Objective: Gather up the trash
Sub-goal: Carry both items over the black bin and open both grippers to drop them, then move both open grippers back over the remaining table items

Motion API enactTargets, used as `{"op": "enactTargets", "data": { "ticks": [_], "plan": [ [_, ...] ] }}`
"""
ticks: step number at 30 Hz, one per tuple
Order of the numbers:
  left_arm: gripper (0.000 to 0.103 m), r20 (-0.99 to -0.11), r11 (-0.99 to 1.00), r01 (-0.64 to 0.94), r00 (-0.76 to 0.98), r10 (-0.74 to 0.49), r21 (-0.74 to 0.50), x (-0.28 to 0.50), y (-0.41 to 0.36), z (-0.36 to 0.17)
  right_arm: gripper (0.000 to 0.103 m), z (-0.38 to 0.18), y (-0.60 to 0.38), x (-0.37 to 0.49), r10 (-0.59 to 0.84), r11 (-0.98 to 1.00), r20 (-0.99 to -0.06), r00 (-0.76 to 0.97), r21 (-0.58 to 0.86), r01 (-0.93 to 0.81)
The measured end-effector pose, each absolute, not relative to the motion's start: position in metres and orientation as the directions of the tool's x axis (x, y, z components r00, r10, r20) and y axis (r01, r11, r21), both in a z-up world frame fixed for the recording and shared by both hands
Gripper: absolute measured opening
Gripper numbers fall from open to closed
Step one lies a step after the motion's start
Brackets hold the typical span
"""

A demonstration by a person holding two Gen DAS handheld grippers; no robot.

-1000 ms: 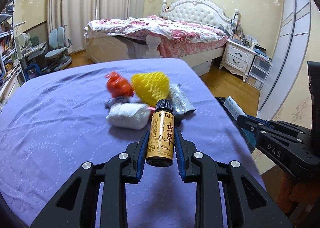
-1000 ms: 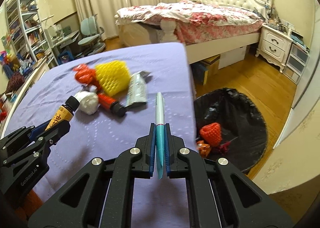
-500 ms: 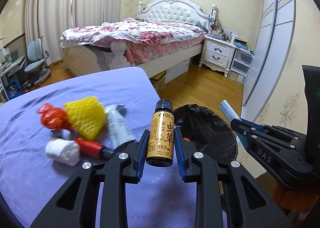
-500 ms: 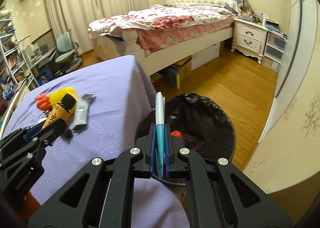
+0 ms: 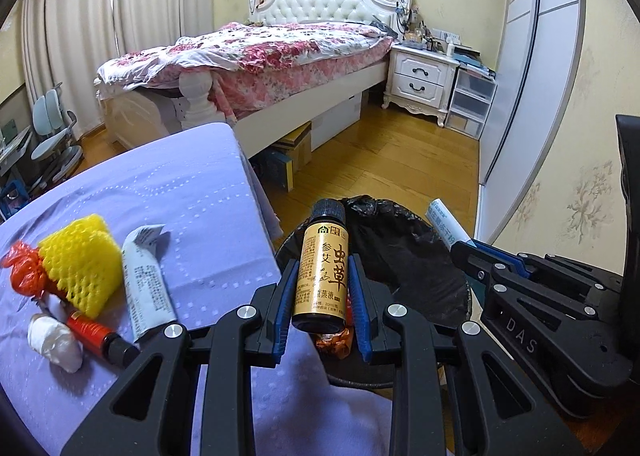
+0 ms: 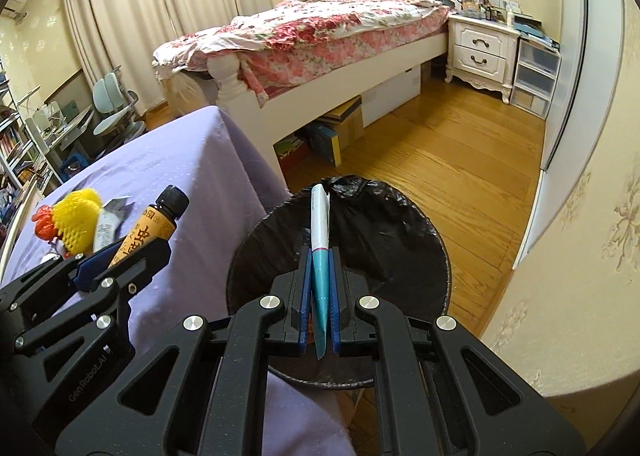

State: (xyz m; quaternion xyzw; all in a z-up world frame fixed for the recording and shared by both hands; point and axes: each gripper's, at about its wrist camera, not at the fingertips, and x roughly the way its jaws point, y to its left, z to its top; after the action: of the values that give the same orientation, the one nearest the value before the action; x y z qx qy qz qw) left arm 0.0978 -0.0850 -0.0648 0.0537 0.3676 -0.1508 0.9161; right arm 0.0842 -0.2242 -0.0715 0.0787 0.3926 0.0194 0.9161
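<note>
My left gripper [image 5: 322, 284] is shut on a small gold bottle [image 5: 323, 272] with a black cap, held upright over the near rim of the black-lined trash bin [image 5: 408, 252]. My right gripper [image 6: 320, 288] is shut on a flat white and teal tube [image 6: 320, 232], held over the bin's opening [image 6: 380, 240]. The gold bottle also shows in the right wrist view [image 6: 154, 228]. On the purple tablecloth [image 5: 172, 191] lie a yellow foam net [image 5: 82, 264], an orange wrapper [image 5: 22, 270], a silver tube [image 5: 146, 280], a red tube [image 5: 98, 338] and a white wad [image 5: 54, 342].
An orange wrapper [image 5: 332, 342] lies inside the bin. The bin stands on the wooden floor [image 6: 460, 159] just right of the table's edge. A bed [image 5: 260, 55], a white nightstand [image 5: 422, 79] and a sliding wardrobe [image 5: 528, 67] lie beyond.
Both grippers have swung right, away from the trash pile on the table, and now hold their items over the bin. Both remain shut on their items.
</note>
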Motion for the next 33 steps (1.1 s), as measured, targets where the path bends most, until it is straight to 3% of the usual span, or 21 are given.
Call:
{"op": "enactTargets", "data": {
  "ticks": [11,13,17,21,25,33],
  "plan": [
    [0.031,-0.712,0.945,0.326,0.665,-0.224,0.007,0.102,-0.098,-0.073,0.013,-0.083,-0.243,0.09,0.102,0.979,-0.726,0.68,0.193,0.059],
    [0.044,-0.709,0.947,0.321,0.669,-0.22,0.009,0.102,-0.097,-0.072,0.024,-0.084,-0.245,0.089,0.094,0.978,-0.724,0.683,0.195,0.072],
    [0.057,-0.702,0.949,0.315,0.679,-0.216,0.012,0.102,-0.097,-0.071,0.028,-0.084,-0.247,0.088,0.083,0.977,-0.723,0.686,0.194,0.086],
    [0.07,-0.685,0.952,0.304,0.698,-0.21,0.017,0.098,-0.095,-0.066,0.038,-0.081,-0.249,0.086,0.069,0.976,-0.719,0.692,0.192,0.103],
    [0.072,-0.683,0.958,0.287,0.704,-0.193,0.025,0.094,-0.088,-0.063,0.045,-0.078,-0.249,0.08,0.058,0.976,-0.715,0.697,0.186,0.11],
    [0.072,-0.692,0.976,0.219,0.706,-0.148,0.015,0.081,-0.058,-0.058,0.051,-0.072,-0.23,0.068,0.08,0.982,-0.717,0.692,0.176,0.07]
  ]
}}
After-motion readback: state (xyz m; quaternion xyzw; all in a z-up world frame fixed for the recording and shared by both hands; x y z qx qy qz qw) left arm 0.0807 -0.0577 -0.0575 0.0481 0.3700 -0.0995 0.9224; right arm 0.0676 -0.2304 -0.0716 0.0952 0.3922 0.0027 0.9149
